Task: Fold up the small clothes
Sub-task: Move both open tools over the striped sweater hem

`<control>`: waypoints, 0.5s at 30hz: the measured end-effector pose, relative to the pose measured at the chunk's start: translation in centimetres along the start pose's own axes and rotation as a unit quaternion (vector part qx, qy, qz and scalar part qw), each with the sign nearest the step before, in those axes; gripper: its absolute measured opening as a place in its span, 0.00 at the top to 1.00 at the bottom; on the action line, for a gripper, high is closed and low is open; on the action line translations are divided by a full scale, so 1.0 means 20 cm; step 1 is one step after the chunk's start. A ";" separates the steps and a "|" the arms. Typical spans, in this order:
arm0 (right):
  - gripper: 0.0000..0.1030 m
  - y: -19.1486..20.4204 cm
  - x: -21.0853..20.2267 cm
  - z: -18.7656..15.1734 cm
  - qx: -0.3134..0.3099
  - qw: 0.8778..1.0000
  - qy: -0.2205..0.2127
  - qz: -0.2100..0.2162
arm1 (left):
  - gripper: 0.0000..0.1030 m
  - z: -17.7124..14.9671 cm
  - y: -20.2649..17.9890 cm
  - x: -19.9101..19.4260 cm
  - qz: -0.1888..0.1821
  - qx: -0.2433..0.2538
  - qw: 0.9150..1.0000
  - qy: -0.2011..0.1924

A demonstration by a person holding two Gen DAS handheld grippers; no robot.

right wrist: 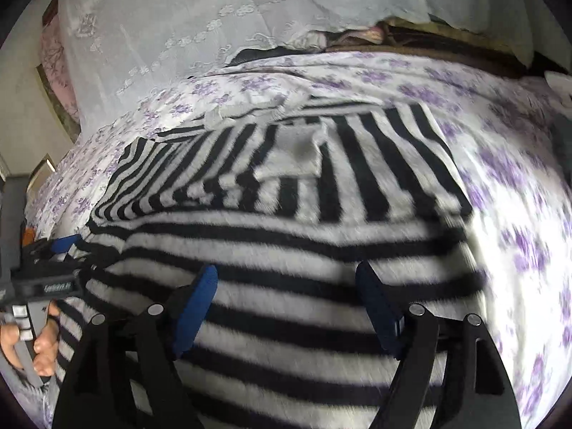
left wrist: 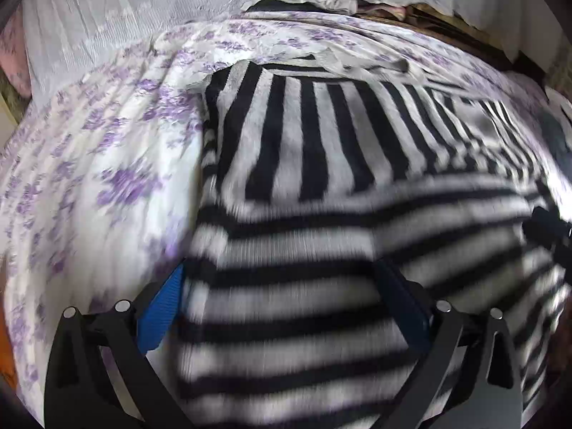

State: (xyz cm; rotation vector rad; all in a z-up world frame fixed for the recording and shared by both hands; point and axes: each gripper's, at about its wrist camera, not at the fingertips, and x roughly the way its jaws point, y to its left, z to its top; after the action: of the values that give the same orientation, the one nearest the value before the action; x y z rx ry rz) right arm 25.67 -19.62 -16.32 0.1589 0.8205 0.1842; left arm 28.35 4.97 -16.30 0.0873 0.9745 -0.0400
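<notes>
Bed [left wrist: 107,164] w/ white sheet, purple flower print, a bit rumpled. On it: black & white striped top [left wrist: 321,150], spread across the middle, near part folded over so stripes run crosswise there, lengthwise further back. White lace cloth [right wrist: 214,28] hangs behind the bed's far edge; dark stuff under it, too unclear to name.

Motion blur smears the near striped garment [left wrist: 304,286]; its lower part is cut off.
</notes>
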 end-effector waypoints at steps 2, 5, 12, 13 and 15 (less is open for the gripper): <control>0.22 -0.03 -0.05 -0.04 0.012 1.000 -0.005 0.002 | 0.04 -0.08 0.01 -0.04 -0.007 0.001 1.000 0.002; 0.22 -0.08 -0.12 -0.11 0.026 1.000 -0.013 0.010 | 0.04 -0.18 0.04 -0.11 -0.021 -0.001 1.000 -0.001; 0.22 -0.17 -0.29 -0.30 0.051 0.998 -0.029 0.025 | 0.04 -0.38 0.06 -0.23 -0.034 0.009 0.999 -0.009; 0.22 -0.18 -0.31 -0.33 0.052 0.998 -0.031 0.026 | 0.04 -0.39 0.06 -0.25 -0.039 0.008 0.999 -0.010; 0.22 -0.19 -0.37 -0.37 0.057 0.997 -0.041 0.027 | 0.04 -0.43 0.10 -0.28 -0.061 -0.002 0.998 -0.012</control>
State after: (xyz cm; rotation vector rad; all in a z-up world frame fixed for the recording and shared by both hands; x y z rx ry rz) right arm 15.63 -24.50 -16.78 0.2948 0.7452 0.1811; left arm 18.23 7.71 -16.47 0.0245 0.9552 -0.1509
